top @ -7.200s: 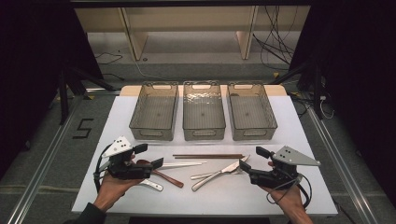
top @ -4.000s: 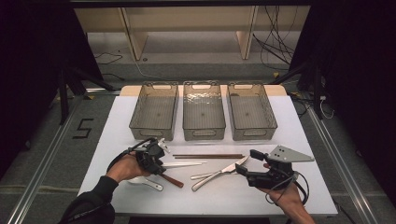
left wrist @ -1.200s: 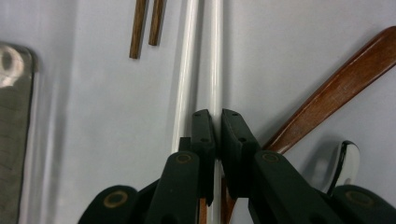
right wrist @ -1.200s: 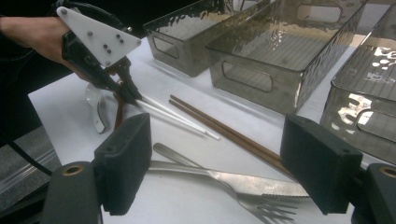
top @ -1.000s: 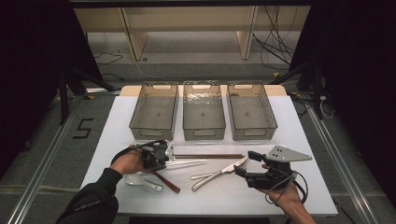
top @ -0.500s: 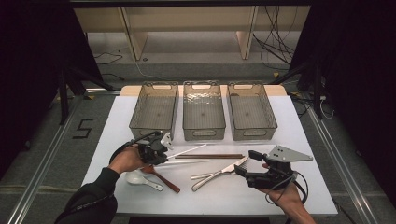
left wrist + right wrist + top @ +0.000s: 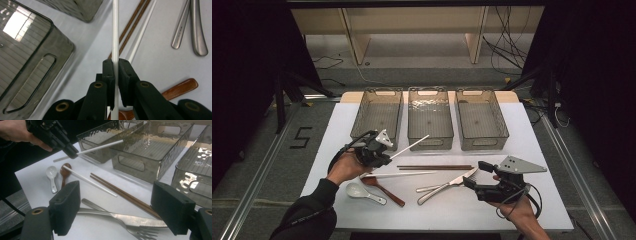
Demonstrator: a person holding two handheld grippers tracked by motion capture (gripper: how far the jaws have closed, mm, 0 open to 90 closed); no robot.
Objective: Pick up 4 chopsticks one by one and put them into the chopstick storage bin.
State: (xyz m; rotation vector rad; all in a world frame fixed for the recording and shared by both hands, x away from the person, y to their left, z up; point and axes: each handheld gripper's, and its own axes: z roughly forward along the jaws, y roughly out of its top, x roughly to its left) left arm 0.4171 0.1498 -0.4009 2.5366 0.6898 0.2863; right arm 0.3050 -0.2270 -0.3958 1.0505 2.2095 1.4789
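My left gripper (image 7: 383, 154) (image 7: 115, 64) is shut on a white chopstick (image 7: 411, 146) (image 7: 115, 30) (image 7: 100, 147), lifted above the table and pointing toward the middle bin (image 7: 429, 116). A second white chopstick (image 7: 404, 174) (image 7: 88, 181) lies flat on the table beside a pair of brown chopsticks (image 7: 435, 167) (image 7: 122, 193). A metal knife (image 7: 451, 183) (image 7: 130, 219) and fork (image 7: 432, 188) lie in front of my right gripper (image 7: 473, 175), which stands open and holds nothing.
Three clear grey bins (image 7: 377, 114) (image 7: 480, 117) stand in a row at the back of the white table (image 7: 557, 200). A white ceramic spoon (image 7: 360, 192) (image 7: 51, 178) and a brown wooden spoon (image 7: 384, 190) (image 7: 64, 173) lie near the left hand.
My left gripper closed on a white chopstick and raised it off the table, swinging its tip up toward the bins. The right gripper has stayed in place.
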